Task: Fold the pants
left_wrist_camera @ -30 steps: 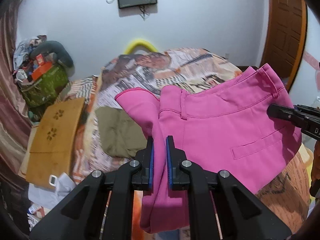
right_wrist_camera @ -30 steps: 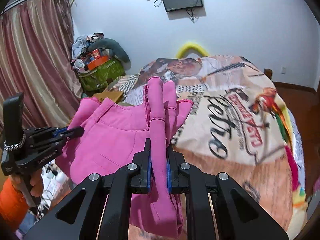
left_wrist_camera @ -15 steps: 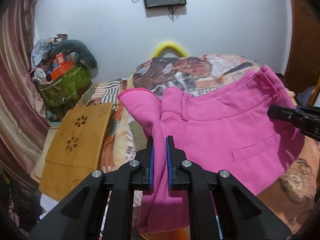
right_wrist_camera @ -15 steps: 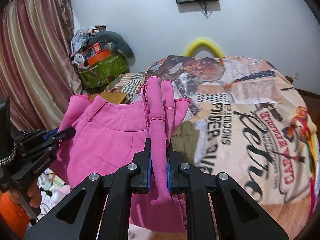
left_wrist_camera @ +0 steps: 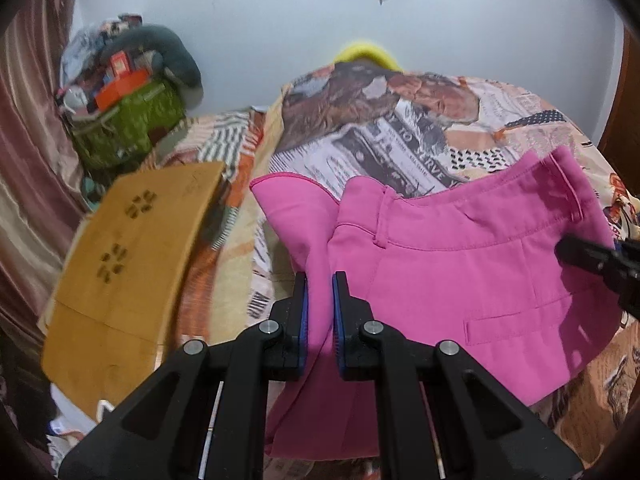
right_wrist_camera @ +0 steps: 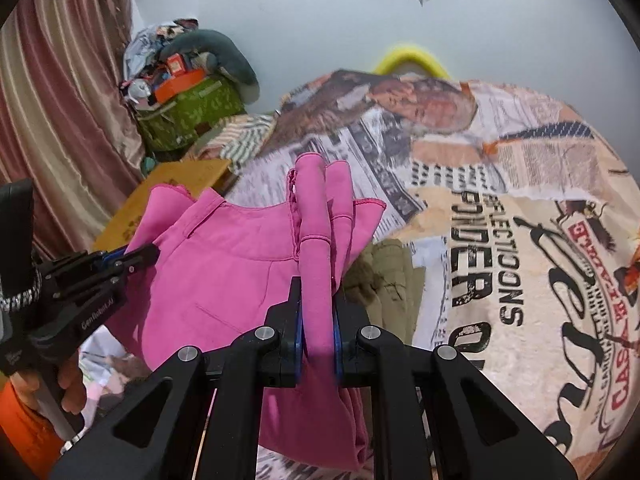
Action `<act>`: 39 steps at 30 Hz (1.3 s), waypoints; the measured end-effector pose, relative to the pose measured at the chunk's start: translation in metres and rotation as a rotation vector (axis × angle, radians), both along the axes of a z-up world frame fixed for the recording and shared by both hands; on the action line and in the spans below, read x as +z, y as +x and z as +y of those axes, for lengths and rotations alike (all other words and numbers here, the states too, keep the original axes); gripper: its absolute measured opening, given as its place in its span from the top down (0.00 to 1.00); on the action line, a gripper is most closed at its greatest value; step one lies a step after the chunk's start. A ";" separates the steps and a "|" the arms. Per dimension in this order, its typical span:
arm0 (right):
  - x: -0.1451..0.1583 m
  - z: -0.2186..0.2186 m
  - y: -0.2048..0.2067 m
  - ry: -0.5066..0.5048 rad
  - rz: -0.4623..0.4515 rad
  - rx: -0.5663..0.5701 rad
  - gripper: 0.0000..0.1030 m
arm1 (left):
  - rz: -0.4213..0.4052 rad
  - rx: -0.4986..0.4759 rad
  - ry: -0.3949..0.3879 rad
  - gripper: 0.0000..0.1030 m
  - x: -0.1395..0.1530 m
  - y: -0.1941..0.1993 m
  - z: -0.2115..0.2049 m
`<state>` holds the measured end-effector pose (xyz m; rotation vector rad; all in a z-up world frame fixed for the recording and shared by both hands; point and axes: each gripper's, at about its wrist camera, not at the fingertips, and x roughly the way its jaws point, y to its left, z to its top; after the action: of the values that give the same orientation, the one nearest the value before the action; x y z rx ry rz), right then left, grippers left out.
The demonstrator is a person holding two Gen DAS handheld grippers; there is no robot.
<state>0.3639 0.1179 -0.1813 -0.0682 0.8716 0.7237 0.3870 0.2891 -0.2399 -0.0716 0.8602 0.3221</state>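
Observation:
Bright pink pants (left_wrist_camera: pixel 460 280) hang in the air above the bed, stretched by the waistband between both grippers. My left gripper (left_wrist_camera: pixel 319 280) is shut on one end of the waistband. My right gripper (right_wrist_camera: pixel 316 284) is shut on the other end, where the fabric bunches into folds (right_wrist_camera: pixel 316 208). The right gripper also shows at the right edge of the left wrist view (left_wrist_camera: pixel 600 264). The left gripper shows at the left of the right wrist view (right_wrist_camera: pixel 132 258). The legs hang down below the jaws.
A bed with a newspaper-print cover (right_wrist_camera: pixel 520 200) lies ahead. An olive folded garment (right_wrist_camera: pixel 388 280) lies on it. A wooden lap desk (left_wrist_camera: pixel 128 272) sits at the left. A green bag piled with clutter (left_wrist_camera: pixel 128 120) stands by the curtain (right_wrist_camera: pixel 52 120). A yellow hoop (right_wrist_camera: pixel 412 58) is against the wall.
Both grippers have carried the pants to the left and tilted downward. The bed cover now fills more of both views and the wall screen has slid to the top edge.

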 end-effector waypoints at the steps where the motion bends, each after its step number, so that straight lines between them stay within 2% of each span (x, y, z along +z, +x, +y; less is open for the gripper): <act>1: -0.006 0.000 0.003 -0.005 0.010 -0.005 0.90 | 0.009 -0.004 -0.008 0.89 -0.007 0.004 0.001; 5: -0.026 0.000 0.010 -0.045 0.038 -0.011 0.90 | 0.063 -0.018 -0.051 0.88 -0.036 0.017 0.003; 7: -0.037 0.000 0.011 -0.075 0.055 -0.003 0.90 | 0.092 0.001 -0.040 0.88 -0.047 0.020 0.005; 11: -0.045 -0.002 0.012 -0.097 0.055 -0.004 0.87 | 0.083 0.030 -0.046 0.81 -0.051 0.013 0.015; 15: -0.046 -0.008 0.010 -0.125 0.085 -0.018 0.78 | 0.121 0.044 -0.057 0.81 -0.054 0.007 0.025; 17: -0.047 -0.012 0.006 -0.142 0.105 -0.018 0.69 | 0.131 0.047 -0.061 0.81 -0.054 -0.001 0.029; 18: -0.048 -0.014 0.003 -0.153 0.117 -0.017 0.59 | 0.137 0.051 -0.056 0.81 -0.055 -0.003 0.029; 19: -0.049 -0.017 -0.001 -0.160 0.127 -0.010 0.54 | 0.149 0.056 -0.049 0.81 -0.055 -0.006 0.030; 25: -0.049 -0.022 -0.024 -0.211 0.141 0.046 0.54 | 0.220 0.066 -0.021 0.81 -0.059 -0.028 0.029; 30: -0.020 -0.029 -0.036 -0.164 0.112 0.023 0.54 | 0.148 0.045 -0.019 0.81 -0.022 -0.050 0.017; 35: 0.027 -0.036 -0.057 -0.096 0.034 0.034 0.51 | 0.031 0.048 0.026 0.81 0.034 -0.073 0.000; 39: 0.064 -0.042 -0.078 -0.046 -0.043 0.041 0.51 | -0.068 0.034 0.019 0.81 0.082 -0.096 -0.016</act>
<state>0.2860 0.0756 -0.1177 -0.1420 0.8474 0.7380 0.2907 0.2726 -0.1577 -0.0795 0.7892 0.3581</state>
